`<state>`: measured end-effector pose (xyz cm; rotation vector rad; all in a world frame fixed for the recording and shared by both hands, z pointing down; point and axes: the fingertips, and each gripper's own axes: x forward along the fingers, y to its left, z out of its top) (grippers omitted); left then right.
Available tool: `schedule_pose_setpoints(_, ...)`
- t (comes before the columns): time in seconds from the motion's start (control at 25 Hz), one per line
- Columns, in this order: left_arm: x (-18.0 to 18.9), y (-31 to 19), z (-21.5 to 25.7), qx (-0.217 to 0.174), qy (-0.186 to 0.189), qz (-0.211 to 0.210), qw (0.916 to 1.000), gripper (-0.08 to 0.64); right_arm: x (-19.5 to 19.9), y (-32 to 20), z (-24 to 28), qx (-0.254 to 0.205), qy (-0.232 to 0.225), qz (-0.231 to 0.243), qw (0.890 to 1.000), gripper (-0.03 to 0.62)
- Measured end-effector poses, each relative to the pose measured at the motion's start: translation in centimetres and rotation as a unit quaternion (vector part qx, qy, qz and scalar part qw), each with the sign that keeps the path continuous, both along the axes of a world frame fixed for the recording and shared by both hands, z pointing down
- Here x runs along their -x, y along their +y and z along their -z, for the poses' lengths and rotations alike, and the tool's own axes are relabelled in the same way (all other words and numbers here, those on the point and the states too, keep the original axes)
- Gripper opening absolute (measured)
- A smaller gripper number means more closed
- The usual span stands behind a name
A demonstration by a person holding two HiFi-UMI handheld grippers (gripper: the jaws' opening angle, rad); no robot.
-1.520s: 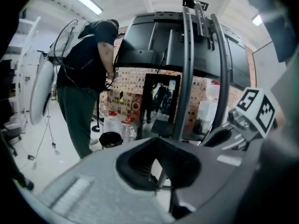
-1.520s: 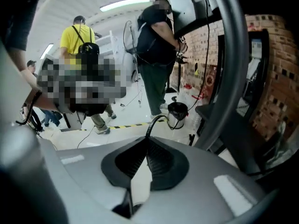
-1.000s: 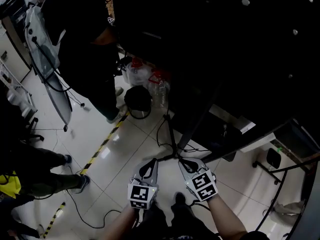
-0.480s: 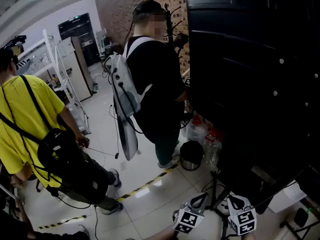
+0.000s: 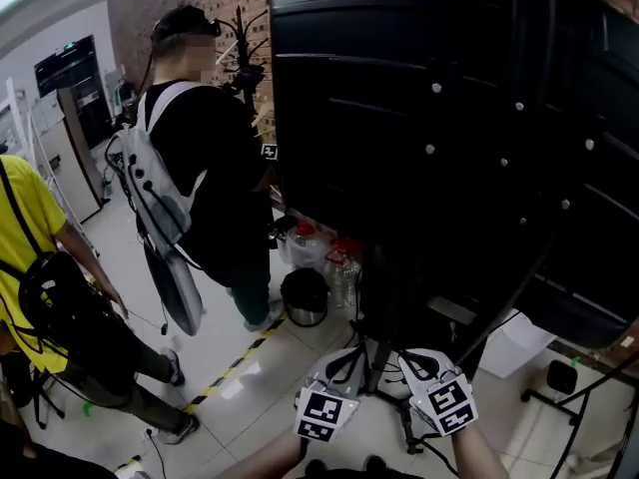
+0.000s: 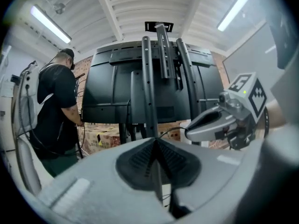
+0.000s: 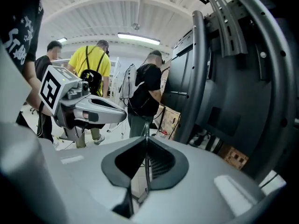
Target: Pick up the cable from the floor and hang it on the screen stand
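A thin black cable (image 6: 171,131) runs from my left gripper (image 6: 155,142) across to my right gripper (image 6: 188,130); both sit side by side low in the head view. The left gripper (image 5: 349,359) is shut, with the cable coming out at its tip. My right gripper (image 7: 145,139) is also shut on the cable (image 7: 146,127), which rises as a fine line from its pads. The screen stand (image 6: 148,85) with its dark uprights stands straight ahead of both. It carries the big black screen (image 5: 449,118), seen from behind. The stand's post (image 7: 198,78) curves up at the right.
A person in black with a white bag (image 5: 205,188) stands close at the screen's left, a person in yellow (image 5: 30,228) further left. A black pot (image 5: 305,295) and plastic bottles (image 5: 341,267) sit at the stand's foot. Yellow-black tape (image 5: 235,365) crosses the floor. A white box (image 5: 519,342) lies at the right.
Both grippers have risen from near the floor with the cable. The head view has tilted up from the tiles to the back of the screen and the people.
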<state>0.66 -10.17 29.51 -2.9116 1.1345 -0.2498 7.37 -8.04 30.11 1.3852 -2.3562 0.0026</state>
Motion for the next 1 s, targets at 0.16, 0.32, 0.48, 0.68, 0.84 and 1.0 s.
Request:
schedule_pose_setpoints(0.16,-2.4,-0.2,2.7,0.037,0.022,-0.021,0.9988,0.005,-1.8,0.5,2.7,-0.02,0.018,-0.009,1.0,0.018)
schedule_pose_setpoints(0.32,-5.0,0.3,5.5,0.028,0.027,-0.061,0.9974,0.005,-3.3,1.2,5.4,-0.044,0.026,-0.025,0.998,0.018)
schedule_pose_setpoints(0.48,-8.1,1.1,8.6,0.016,0.035,-0.107,0.9935,0.005,-5.2,2.0,10.1,-0.081,0.032,-0.046,0.995,0.018)
schedule_pose_setpoints(0.68,-10.8,1.1,12.8,-0.007,0.043,-0.134,0.9901,0.005,-7.9,2.7,16.9,-0.129,0.055,-0.064,0.988,0.018)
schedule_pose_setpoints(0.84,-12.5,1.2,15.7,-0.025,0.056,-0.154,0.9862,0.005,-9.7,3.3,20.3,-0.148,0.066,-0.076,0.984,0.018)
schedule_pose_setpoints(1.0,-13.7,2.4,18.2,-0.041,0.062,-0.186,0.9797,0.005,-10.9,4.5,23.1,-0.164,0.069,-0.094,0.979,0.018)
